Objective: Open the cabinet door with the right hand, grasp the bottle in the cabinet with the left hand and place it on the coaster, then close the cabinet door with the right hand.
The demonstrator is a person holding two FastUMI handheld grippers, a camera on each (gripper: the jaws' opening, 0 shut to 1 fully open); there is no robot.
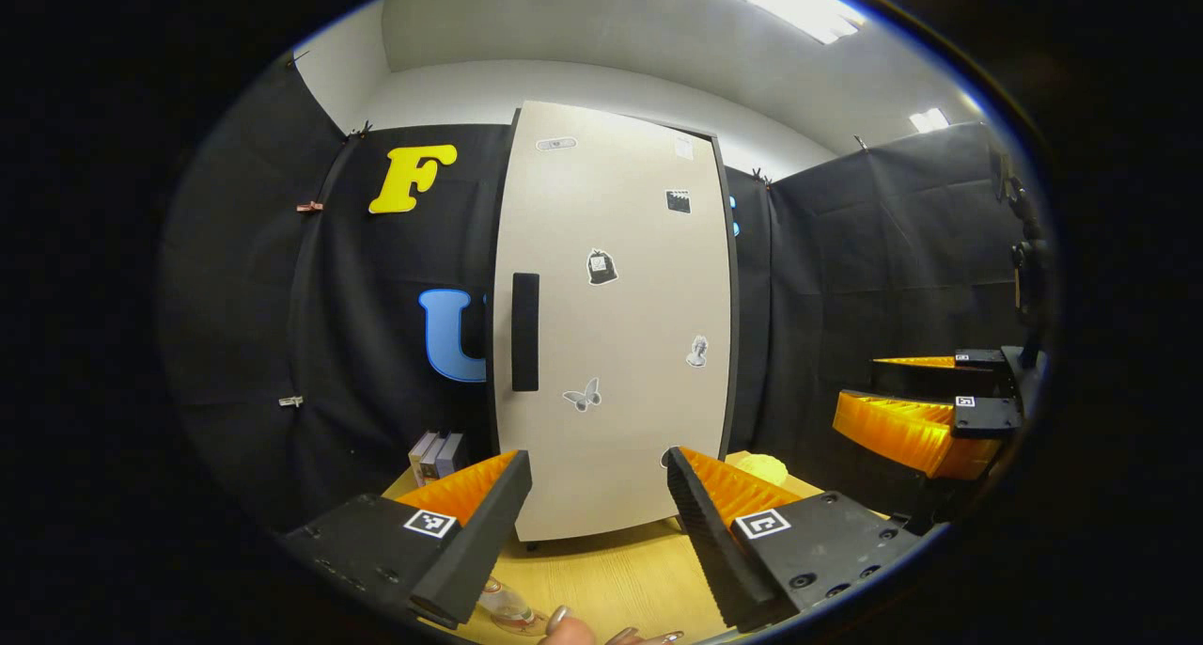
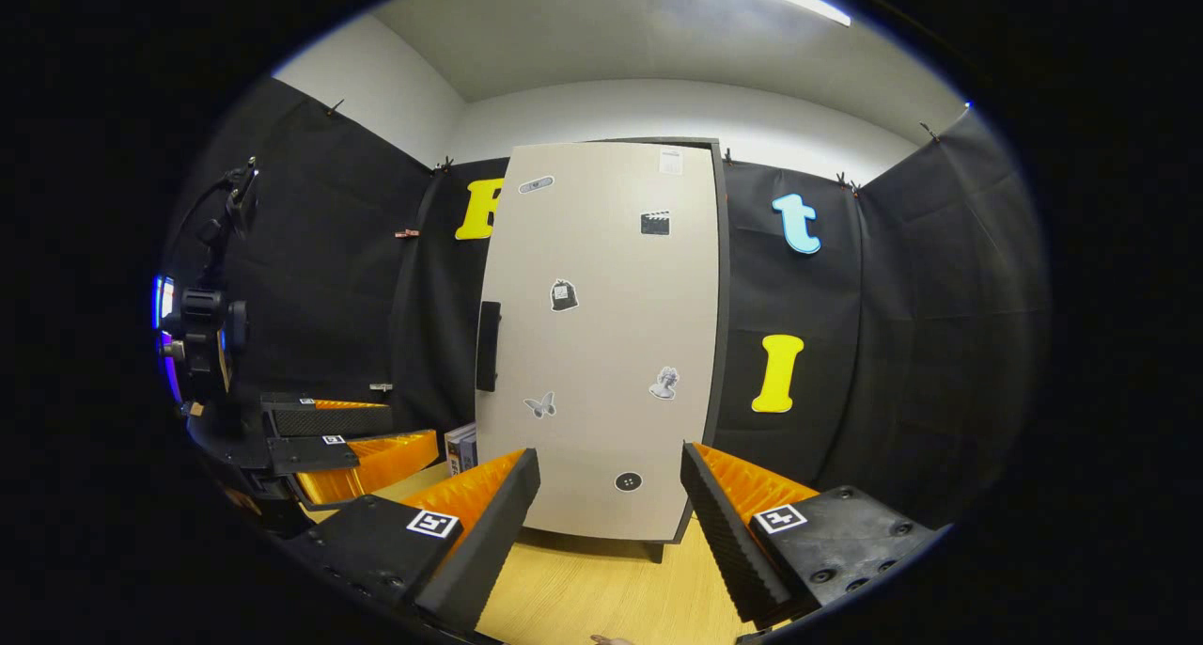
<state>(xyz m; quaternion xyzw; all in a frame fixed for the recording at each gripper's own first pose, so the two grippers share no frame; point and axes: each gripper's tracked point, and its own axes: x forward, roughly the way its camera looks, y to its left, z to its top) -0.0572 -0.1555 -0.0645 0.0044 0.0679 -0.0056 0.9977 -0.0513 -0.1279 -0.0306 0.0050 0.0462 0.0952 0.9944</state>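
Note:
The cabinet (image 1: 611, 344) stands on the wooden table with its beige door shut. A black vertical handle (image 1: 524, 330) sits on the door's left edge. The bottle is hidden behind the door. My left gripper (image 1: 599, 466) is open, empty, and faces the door a short way off. My right gripper (image 2: 611, 462) is also open and empty, pointing at the door (image 2: 601, 344) to the right of its handle (image 2: 488, 347). In the left gripper view the right gripper (image 1: 926, 410) hovers at the right. A pale yellow flat item (image 1: 761, 466), possibly the coaster, lies right of the cabinet.
Small books (image 1: 437, 455) stand left of the cabinet. A clear glassy item (image 1: 507, 609) and a person's fingertips (image 1: 569, 626) sit at the table's near edge. A camera stand (image 2: 202, 335) rises on the left. Black cloth walls close the booth.

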